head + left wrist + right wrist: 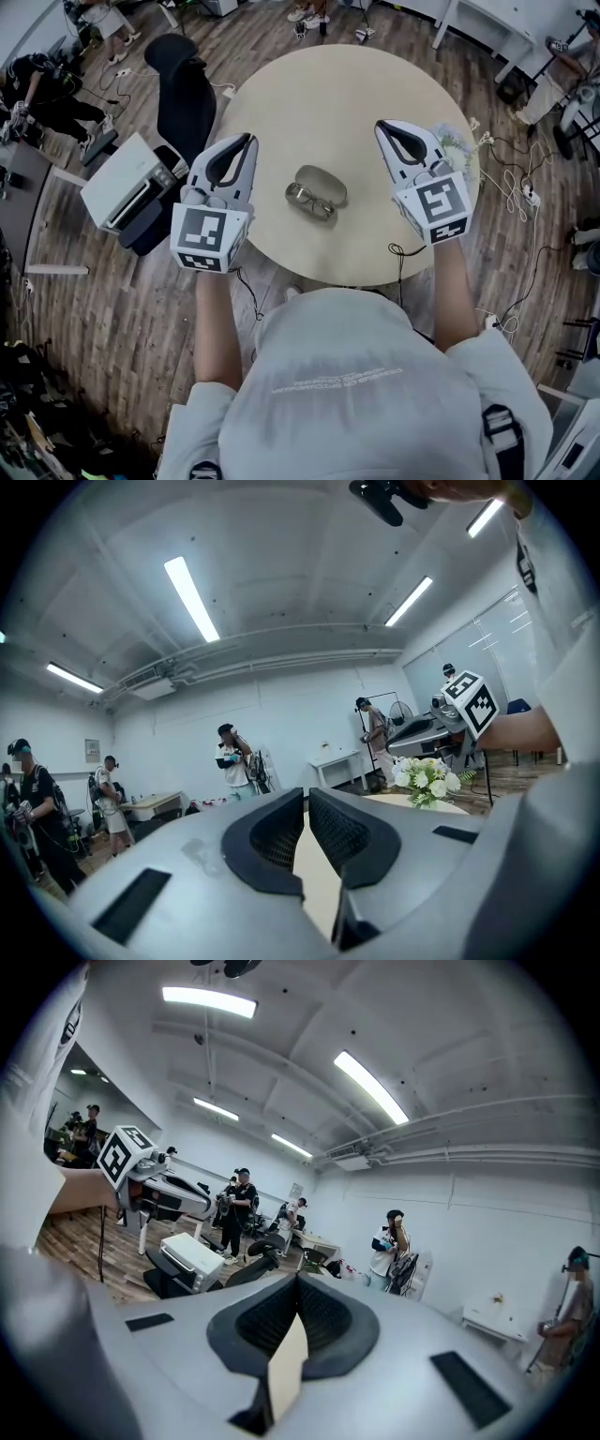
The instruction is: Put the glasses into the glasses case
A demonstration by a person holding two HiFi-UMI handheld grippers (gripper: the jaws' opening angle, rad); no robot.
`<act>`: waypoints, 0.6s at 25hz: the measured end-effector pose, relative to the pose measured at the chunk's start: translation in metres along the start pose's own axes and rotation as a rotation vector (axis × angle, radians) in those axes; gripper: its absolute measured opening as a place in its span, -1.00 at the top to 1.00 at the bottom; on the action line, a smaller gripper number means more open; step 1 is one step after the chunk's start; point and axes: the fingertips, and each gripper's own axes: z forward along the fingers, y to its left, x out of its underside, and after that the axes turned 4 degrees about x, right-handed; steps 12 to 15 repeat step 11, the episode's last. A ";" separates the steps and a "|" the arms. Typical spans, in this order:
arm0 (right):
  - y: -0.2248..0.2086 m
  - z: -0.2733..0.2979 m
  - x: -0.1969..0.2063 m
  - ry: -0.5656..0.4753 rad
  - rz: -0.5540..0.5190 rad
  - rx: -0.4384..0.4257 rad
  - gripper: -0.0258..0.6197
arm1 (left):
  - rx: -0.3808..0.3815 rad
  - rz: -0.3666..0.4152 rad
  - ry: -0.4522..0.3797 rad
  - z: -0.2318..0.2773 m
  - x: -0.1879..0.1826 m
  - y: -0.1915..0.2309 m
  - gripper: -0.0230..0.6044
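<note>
The glasses [310, 203] lie folded on the round beige table [328, 103], touching the near side of the grey oval glasses case [323, 181]. Whether the case is open I cannot tell. My left gripper [250, 139] is held to the left of them, its jaws shut with nothing between them. My right gripper [381, 126] is held to the right of them, also shut and holding nothing. Both gripper views look up and out across the room, so neither shows the glasses or the case. The left gripper [307, 793] and the right gripper [297, 1280] have their tips closed together.
White flowers [452, 142] stand at the table's right edge. A black office chair [184, 90] and a white box-like appliance [127, 182] stand left of the table. Cables [514, 185] lie on the wooden floor at the right. Several people stand about the room.
</note>
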 end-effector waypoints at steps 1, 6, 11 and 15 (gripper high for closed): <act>0.001 0.001 0.001 0.002 0.000 -0.002 0.92 | -0.001 -0.001 0.002 0.000 0.001 0.000 0.84; 0.002 0.005 0.003 0.008 -0.008 -0.003 0.92 | -0.007 -0.005 0.006 -0.001 0.005 0.003 0.84; 0.004 0.010 0.006 0.014 -0.015 -0.006 0.92 | -0.010 -0.011 0.018 0.000 0.011 0.007 0.84; 0.004 0.010 0.006 0.014 -0.015 -0.006 0.92 | -0.010 -0.011 0.018 0.000 0.011 0.007 0.84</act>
